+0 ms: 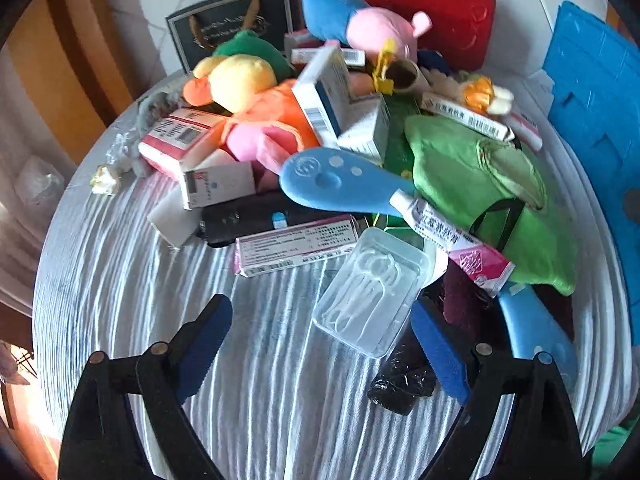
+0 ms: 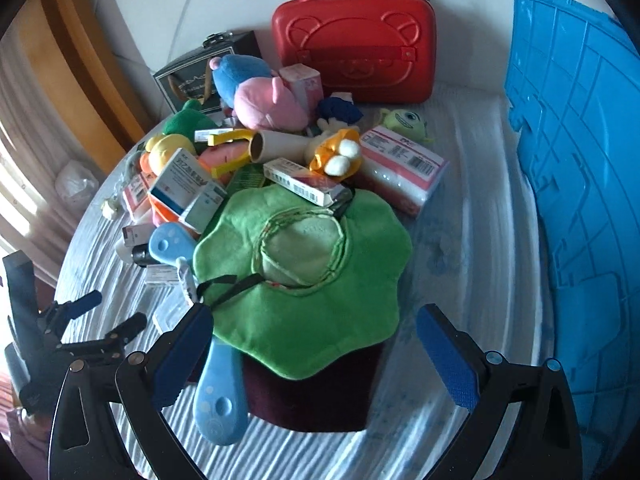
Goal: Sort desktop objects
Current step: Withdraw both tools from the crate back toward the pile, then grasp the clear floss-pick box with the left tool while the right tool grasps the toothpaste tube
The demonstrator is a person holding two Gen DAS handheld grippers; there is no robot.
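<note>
A heap of toys, medicine boxes and cloths lies on the striped table. My left gripper [image 1: 322, 344] is open; a clear plastic floss-pick box [image 1: 370, 290] lies between its fingers, nearer the right one. My right gripper [image 2: 314, 354] is open around the near edge of a green flower-shaped cloth [image 2: 304, 276] that lies on a dark maroon cloth [image 2: 316, 396]. A light blue brush [image 2: 216, 396] lies by its left finger. The left gripper also shows in the right wrist view [image 2: 108, 316].
A red bear case [image 2: 356, 40] and a dark gift box [image 1: 232, 24] stand at the back. A blue crate lid [image 2: 580, 168] leans at the right. Plush toys [image 1: 376, 28], a pink-white medicine box [image 1: 296, 246], an ointment tube [image 1: 452, 240] and a black roll [image 1: 402, 384] lie around.
</note>
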